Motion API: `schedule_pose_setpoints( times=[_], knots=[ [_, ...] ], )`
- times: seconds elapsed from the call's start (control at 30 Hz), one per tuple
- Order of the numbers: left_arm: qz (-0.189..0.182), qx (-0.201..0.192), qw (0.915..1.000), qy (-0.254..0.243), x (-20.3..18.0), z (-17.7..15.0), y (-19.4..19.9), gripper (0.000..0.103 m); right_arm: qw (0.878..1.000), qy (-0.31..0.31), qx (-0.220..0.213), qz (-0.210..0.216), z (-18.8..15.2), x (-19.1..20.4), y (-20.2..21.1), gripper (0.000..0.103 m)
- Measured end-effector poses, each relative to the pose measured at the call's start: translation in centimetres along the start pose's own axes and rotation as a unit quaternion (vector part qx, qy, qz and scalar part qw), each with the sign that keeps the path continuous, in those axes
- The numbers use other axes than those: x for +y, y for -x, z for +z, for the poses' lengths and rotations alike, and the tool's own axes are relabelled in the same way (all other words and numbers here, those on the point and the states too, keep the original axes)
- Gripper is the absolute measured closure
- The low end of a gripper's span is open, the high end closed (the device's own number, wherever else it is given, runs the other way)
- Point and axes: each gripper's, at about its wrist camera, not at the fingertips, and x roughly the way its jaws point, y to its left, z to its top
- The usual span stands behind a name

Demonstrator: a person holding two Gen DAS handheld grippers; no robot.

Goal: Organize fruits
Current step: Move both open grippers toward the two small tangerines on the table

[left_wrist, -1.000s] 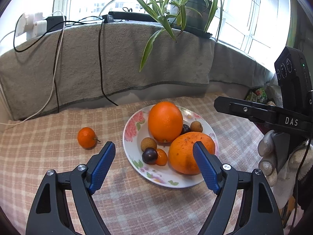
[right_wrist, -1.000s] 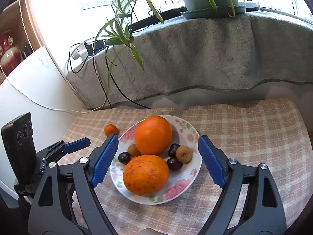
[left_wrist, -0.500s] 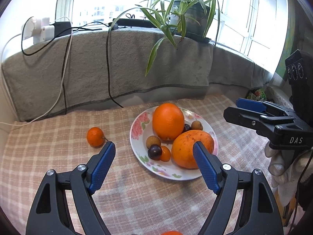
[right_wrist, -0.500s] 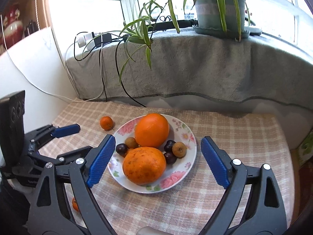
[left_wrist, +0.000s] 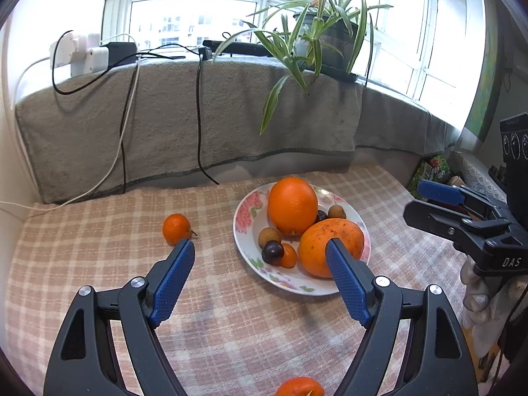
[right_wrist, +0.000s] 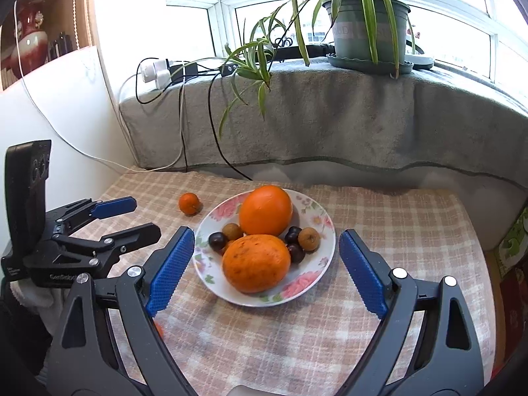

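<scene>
A flowered white plate [left_wrist: 242, 211] [right_wrist: 316, 217] on the checked cloth holds a smooth large orange [left_wrist: 292, 206] [right_wrist: 265, 209], a rougher orange [left_wrist: 316, 241] [right_wrist: 255, 262] in front of it, and several small brown, dark purple and orange fruits. One small tangerine [left_wrist: 176, 229] [right_wrist: 189, 203] lies on the cloth left of the plate. Another tangerine [left_wrist: 299, 386] lies near me, under the left gripper. My left gripper [left_wrist: 259, 244] [right_wrist: 143, 216] hovers open and empty short of the plate. My right gripper [right_wrist: 266, 232] [left_wrist: 414, 199] is open and empty too, its fingers framing the plate from above.
A grey towel-covered sill [left_wrist: 231, 125] runs behind the table, with hanging cables [left_wrist: 198, 115], a power strip [left_wrist: 79, 54] and a potted spider plant [right_wrist: 366, 29] whose leaves droop toward the plate. A white wall [right_wrist: 66, 105] bounds the left side. The cloth's right edge [right_wrist: 475, 231] drops off.
Both grippers have drawn back from the plate, which now looks farther away in both views. The near tangerine has come into the left wrist view. The right jaws stand slightly wider.
</scene>
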Motion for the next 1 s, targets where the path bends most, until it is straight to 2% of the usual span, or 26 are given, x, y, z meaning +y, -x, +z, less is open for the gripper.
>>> schedule_pose_setpoints(
  times=[0.57,0.8,1.0],
  knots=[
    [0.038,0.004,0.9987,0.035,5.2,-2.3,1.8,0.022,0.999,0.019,-0.004,0.039,-3.6,4.7,2.7,0.011],
    [0.046,0.007,0.9981,0.041,6.8,-2.6,2.1,0.022,0.997,0.042,0.014,0.057,-5.2,6.9,2.5,0.011],
    [0.042,0.014,0.9979,0.046,7.6,-2.3,1.4,0.030,0.996,0.044,0.031,0.077,-6.2,7.9,1.8,0.012]
  ],
)
